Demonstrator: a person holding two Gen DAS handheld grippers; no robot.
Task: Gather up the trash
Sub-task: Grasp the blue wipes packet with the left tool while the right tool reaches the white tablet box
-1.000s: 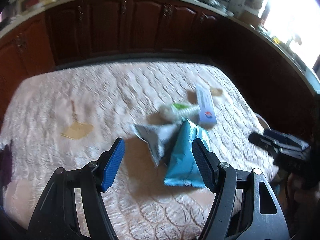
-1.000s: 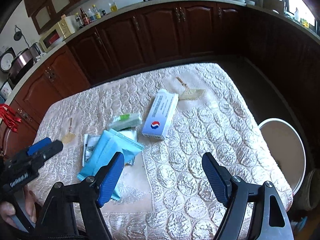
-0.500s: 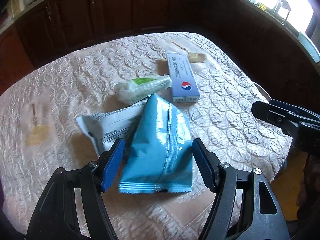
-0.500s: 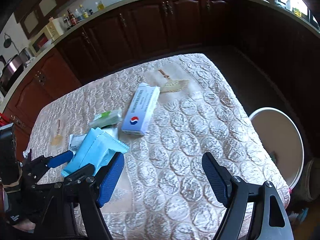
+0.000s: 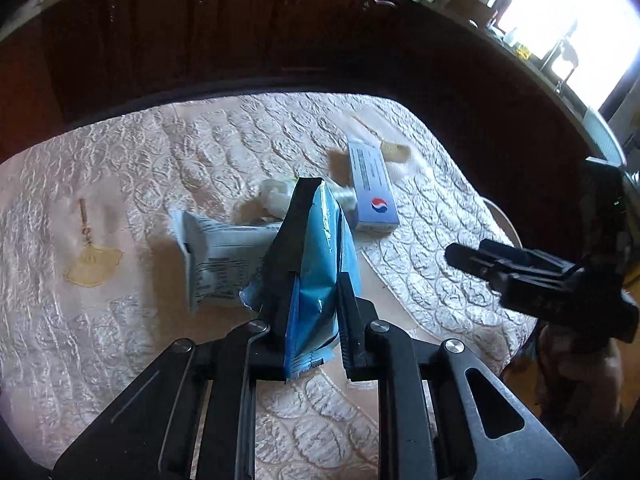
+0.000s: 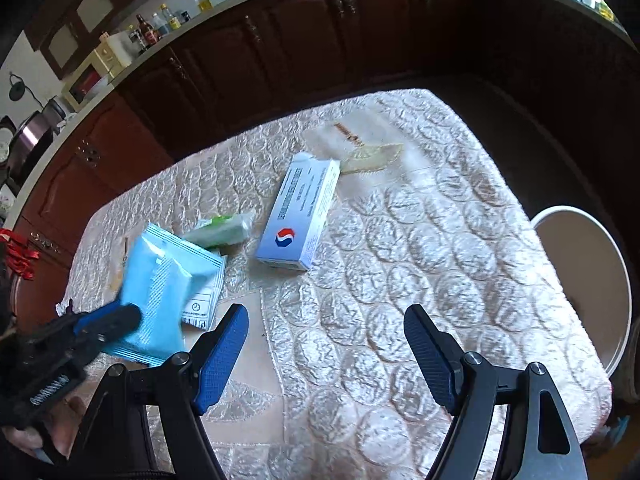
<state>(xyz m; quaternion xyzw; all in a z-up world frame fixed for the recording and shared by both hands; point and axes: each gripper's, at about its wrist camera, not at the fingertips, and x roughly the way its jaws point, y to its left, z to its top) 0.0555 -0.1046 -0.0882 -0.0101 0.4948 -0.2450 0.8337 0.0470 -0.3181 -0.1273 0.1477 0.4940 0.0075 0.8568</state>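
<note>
Your left gripper [image 5: 310, 312] is clamped on the blue packet [image 5: 316, 248], lifted above the counter [image 6: 400, 280]. Your right gripper [image 6: 326, 356] hangs wide open, holding nothing. Beside the counter stands a white bin [image 6: 588, 280]; its contents look like nothing, though shadow hides part.

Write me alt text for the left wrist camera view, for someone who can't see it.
The left gripper is shut on a crinkled light-blue foil packet, tilted up off a quilted pale-pink tablecloth. Behind it lie a grey-white printed wrapper, a clear green-tinted wrapper and a white-and-blue cardboard box; the right gripper shows at the right edge.
</note>
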